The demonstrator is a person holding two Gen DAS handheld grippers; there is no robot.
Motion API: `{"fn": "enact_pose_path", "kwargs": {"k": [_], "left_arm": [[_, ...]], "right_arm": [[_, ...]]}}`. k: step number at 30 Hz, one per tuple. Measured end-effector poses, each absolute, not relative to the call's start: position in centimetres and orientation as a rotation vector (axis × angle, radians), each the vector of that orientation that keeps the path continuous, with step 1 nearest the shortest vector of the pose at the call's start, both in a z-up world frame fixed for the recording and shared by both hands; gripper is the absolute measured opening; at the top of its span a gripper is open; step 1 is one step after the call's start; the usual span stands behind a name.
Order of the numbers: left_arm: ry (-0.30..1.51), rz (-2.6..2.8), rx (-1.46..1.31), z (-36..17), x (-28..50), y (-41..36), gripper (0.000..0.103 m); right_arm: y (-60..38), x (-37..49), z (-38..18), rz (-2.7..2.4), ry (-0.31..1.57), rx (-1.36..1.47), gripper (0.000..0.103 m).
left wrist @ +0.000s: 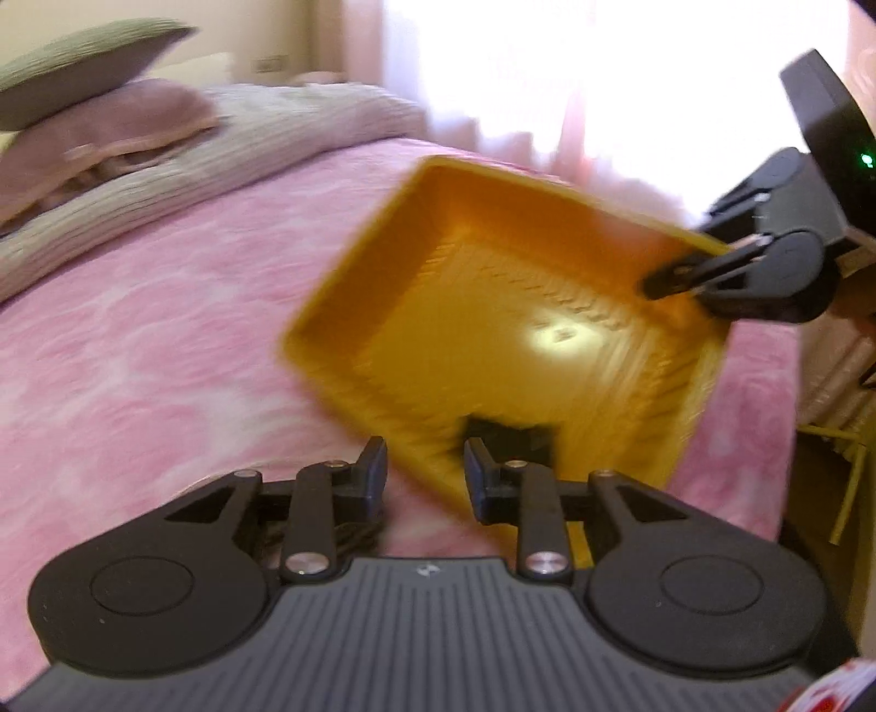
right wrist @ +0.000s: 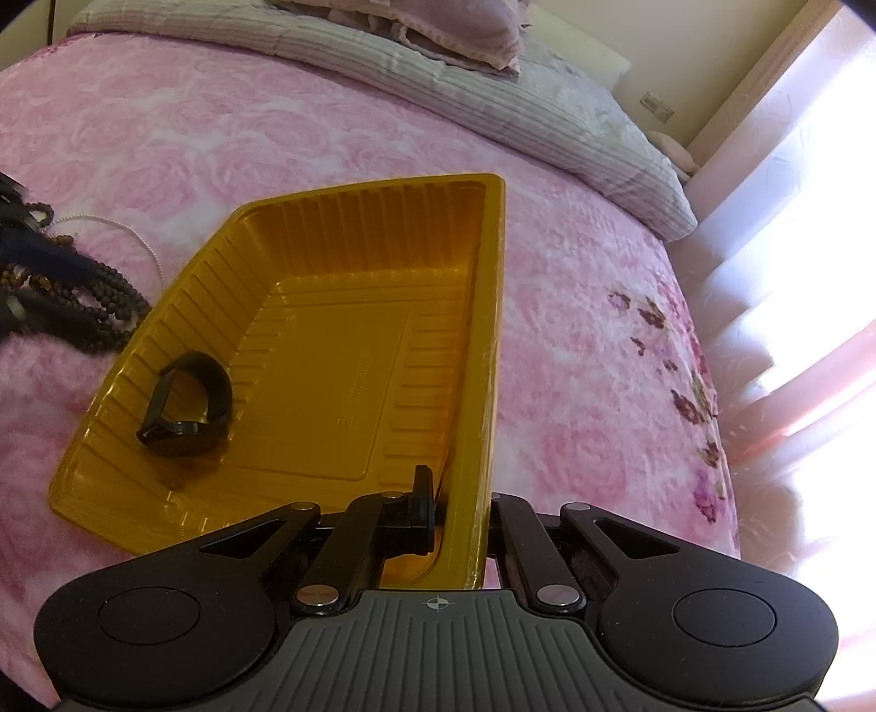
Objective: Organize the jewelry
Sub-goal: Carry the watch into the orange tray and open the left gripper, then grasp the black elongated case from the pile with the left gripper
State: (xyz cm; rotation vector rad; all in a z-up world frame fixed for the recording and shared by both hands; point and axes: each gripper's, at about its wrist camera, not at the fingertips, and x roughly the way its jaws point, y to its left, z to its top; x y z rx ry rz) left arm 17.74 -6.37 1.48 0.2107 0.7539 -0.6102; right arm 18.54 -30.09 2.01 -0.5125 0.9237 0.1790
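Nearest in the left wrist view, the left gripper (left wrist: 424,465) has its jaws parted and empty, poised just short of the near rim of the yellow tray (left wrist: 350,263). In the right wrist view, the right gripper (right wrist: 457,493) has its jaws closed on the tray's (right wrist: 493,339) side wall, steadying it on the bed (right wrist: 274,137). Inside the tray, near its left wall, lies a black watch (right wrist: 186,405): a stiff looped band, light, probably easy to pinch across the strap. The tray looks like thin ribbed plastic, light and flexible, likely to slide on the soft pink cover unless it is held at the rim. Beyond the tray's left edge sit dark bead strands (right wrist: 93,306) tangled with a thin white pearl string (right wrist: 137,233); these are limp, prone to snag each other, and best lifted at a bunched section. Farther off lie a grey quilt (right wrist: 493,104) and pillows (right wrist: 460,27), clear of the work.
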Motion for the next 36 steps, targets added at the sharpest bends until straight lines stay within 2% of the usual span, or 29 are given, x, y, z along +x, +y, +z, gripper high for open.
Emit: {"fn": "enact_pose_path", "kwargs": {"k": [2, 13, 22, 24, 26, 28, 36], "left_arm": [[0.749, -0.537, 0.215, 1.2, 17.4, -3.6, 0.032], [0.787, -0.230, 0.176, -1.7, 14.6, 9.2, 0.035], [0.785, -0.243, 0.120, -3.7, 13.9, 8.4, 0.035], [0.780, -0.242, 0.091, -3.9, 14.1, 8.1, 0.040], [0.778, -0.240, 0.053, -4.0, 14.3, 7.7, 0.055], [0.777, -0.226, 0.014, -4.2, 14.7, 7.5, 0.060], [0.812, -0.153, -0.026, -5.5, 16.4, 7.3, 0.060]], "right_arm": [[-30.1, 18.5, 2.0, 0.179, 0.925, -0.514, 0.004], [-30.3, 18.2, 1.7, 0.172, 0.930, -0.496, 0.004], [-30.1, 18.3, 1.8, 0.170, 0.924, -0.501, 0.004], [-30.1, 18.3, 1.8, 0.170, 0.924, -0.503, 0.004], [-30.1, 18.3, 1.9, 0.169, 0.923, -0.504, 0.004], [-30.1, 18.3, 1.9, 0.168, 0.922, -0.505, 0.004], [-30.0, 18.4, 2.0, 0.171, 0.916, -0.515, 0.004]]}}
